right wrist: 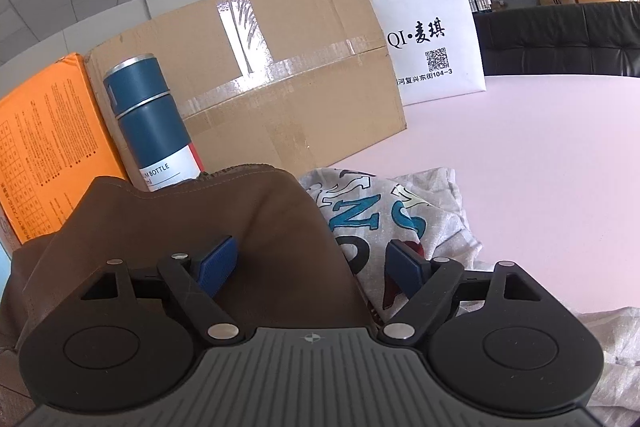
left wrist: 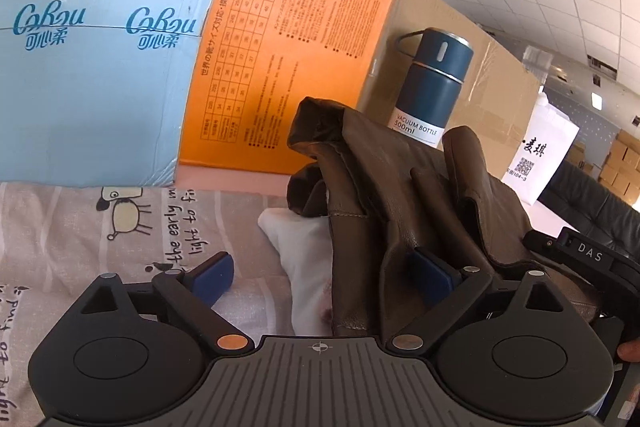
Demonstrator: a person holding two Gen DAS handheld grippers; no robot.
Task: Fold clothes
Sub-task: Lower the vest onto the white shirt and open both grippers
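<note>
A brown leather-like garment (left wrist: 404, 195) lies bunched over a white cloth (left wrist: 304, 259) on a grey printed sheet (left wrist: 80, 227). My left gripper (left wrist: 320, 275) is open; its right pad (left wrist: 430, 277) touches the brown garment's folds, its left pad (left wrist: 210, 277) is over the sheet. In the right wrist view the brown garment (right wrist: 208, 223) lies beside a white printed garment (right wrist: 384, 211). My right gripper (right wrist: 312, 267) is open, straddling the brown garment's right edge.
A blue box (left wrist: 92, 47) and an orange box (left wrist: 292, 47) stand at the back. A blue vacuum bottle (left wrist: 432, 83), a cardboard box (right wrist: 272, 79) and a white bag (right wrist: 432, 35) follow rightward. Pink tabletop (right wrist: 540, 167) extends right.
</note>
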